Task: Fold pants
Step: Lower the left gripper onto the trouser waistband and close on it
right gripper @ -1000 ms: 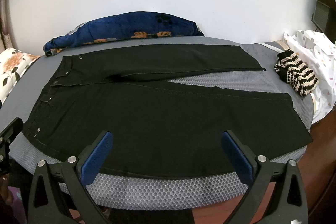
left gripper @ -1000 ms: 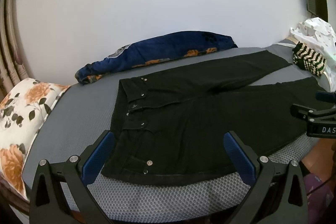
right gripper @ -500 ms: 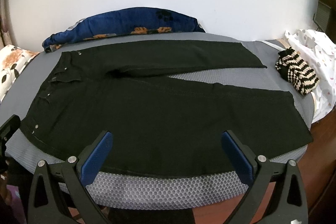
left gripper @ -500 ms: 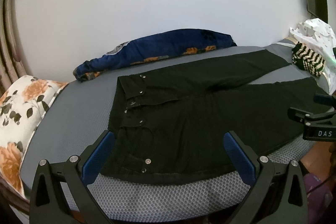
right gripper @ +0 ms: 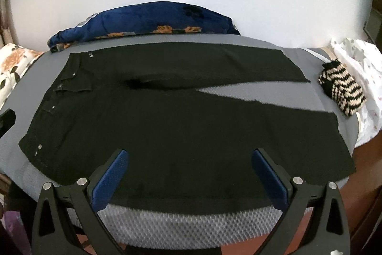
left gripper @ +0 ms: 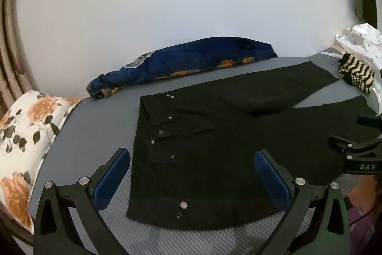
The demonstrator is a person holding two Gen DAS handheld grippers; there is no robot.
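Note:
Black pants lie flat and unfolded on a grey mattress, waistband at the left, both legs spread to the right. They also show in the right wrist view. My left gripper is open and empty, hovering over the waistband's near corner. My right gripper is open and empty, over the near leg's front edge. The right gripper also shows at the right edge of the left wrist view.
A blue floral blanket lies along the wall at the back. A white floral pillow is at the left. A striped knit item and white cloth lie at the right end. The mattress's front edge is just below my grippers.
Both grippers have moved forward and a little lower toward the pants' near edge. The pants have not moved.

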